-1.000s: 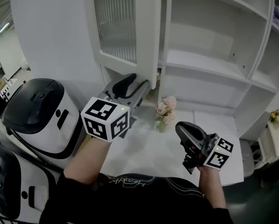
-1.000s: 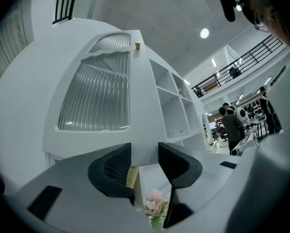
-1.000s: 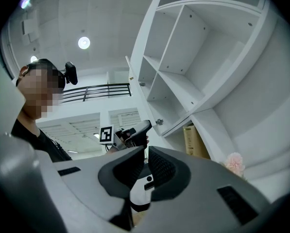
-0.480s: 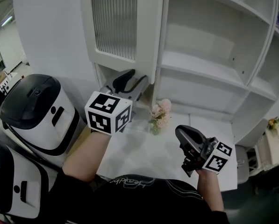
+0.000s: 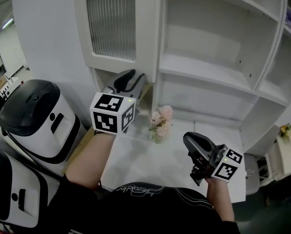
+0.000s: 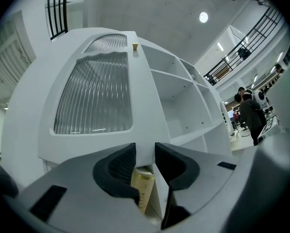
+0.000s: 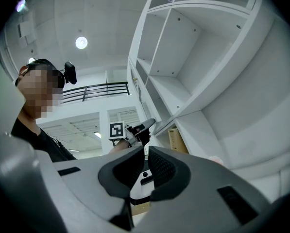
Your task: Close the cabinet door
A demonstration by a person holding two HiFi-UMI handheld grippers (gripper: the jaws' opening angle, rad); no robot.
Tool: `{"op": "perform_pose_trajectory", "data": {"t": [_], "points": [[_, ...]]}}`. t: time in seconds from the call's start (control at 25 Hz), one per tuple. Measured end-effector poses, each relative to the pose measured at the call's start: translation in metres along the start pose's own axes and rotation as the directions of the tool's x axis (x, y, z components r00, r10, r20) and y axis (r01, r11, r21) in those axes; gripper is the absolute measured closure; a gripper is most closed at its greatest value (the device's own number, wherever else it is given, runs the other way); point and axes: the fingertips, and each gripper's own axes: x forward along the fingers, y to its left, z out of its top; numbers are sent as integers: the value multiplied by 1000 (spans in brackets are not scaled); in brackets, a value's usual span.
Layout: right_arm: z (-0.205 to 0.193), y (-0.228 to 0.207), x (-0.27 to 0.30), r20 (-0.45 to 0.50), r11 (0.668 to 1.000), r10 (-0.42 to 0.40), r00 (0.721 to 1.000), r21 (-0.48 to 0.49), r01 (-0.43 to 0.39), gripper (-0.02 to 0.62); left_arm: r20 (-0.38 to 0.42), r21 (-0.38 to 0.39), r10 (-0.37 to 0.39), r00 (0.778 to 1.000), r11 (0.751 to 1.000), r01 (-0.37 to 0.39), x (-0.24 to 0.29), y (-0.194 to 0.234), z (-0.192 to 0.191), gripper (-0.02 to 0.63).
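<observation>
The white cabinet door (image 5: 111, 28) with ribbed glass stands open in front of the bare shelves (image 5: 208, 67). My left gripper (image 5: 131, 82) reaches up to the door's lower free corner. In the left gripper view that corner (image 6: 144, 144) sits between the jaws of my left gripper (image 6: 145, 161). They have just been closing, and the pads appear to touch both sides of it. My right gripper (image 5: 196, 147) hangs low at the right over the table, away from the door. Its jaws are together on nothing, as the right gripper view shows (image 7: 145, 166).
A small vase of pink flowers (image 5: 159, 121) stands on the white table (image 5: 145, 162) below the shelves. Two white-and-black machines (image 5: 35, 116) (image 5: 9, 194) stand at the left. A tan box (image 6: 144, 191) shows in the lower compartment behind the door.
My left gripper has moved in under the door's lower corner and its jaws have narrowed round it. The right gripper stays low at the right.
</observation>
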Motion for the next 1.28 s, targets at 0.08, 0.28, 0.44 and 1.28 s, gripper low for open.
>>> {"op": "perform_pose_trajectory", "data": {"t": [0.08, 0.28, 0.44, 1.28], "points": [[1, -5, -4, 3, 1000, 0, 1000, 3, 0, 541, -2, 7, 13, 1000, 1000, -13, 5, 1, -1, 480], [3, -14, -10, 6, 1000, 6, 1000, 7, -6, 541, -16, 13, 38, 999, 999, -38, 17, 3, -4, 492], [5, -20, -15, 22, 1000, 14, 1000, 16, -14, 541, -25, 8, 64, 998, 998, -63, 25, 7, -5, 526], [-19, -32, -36, 27, 995, -18, 999, 94, 15, 541, -52, -3, 96, 994, 995, -96, 53, 14, -8, 538]]}}
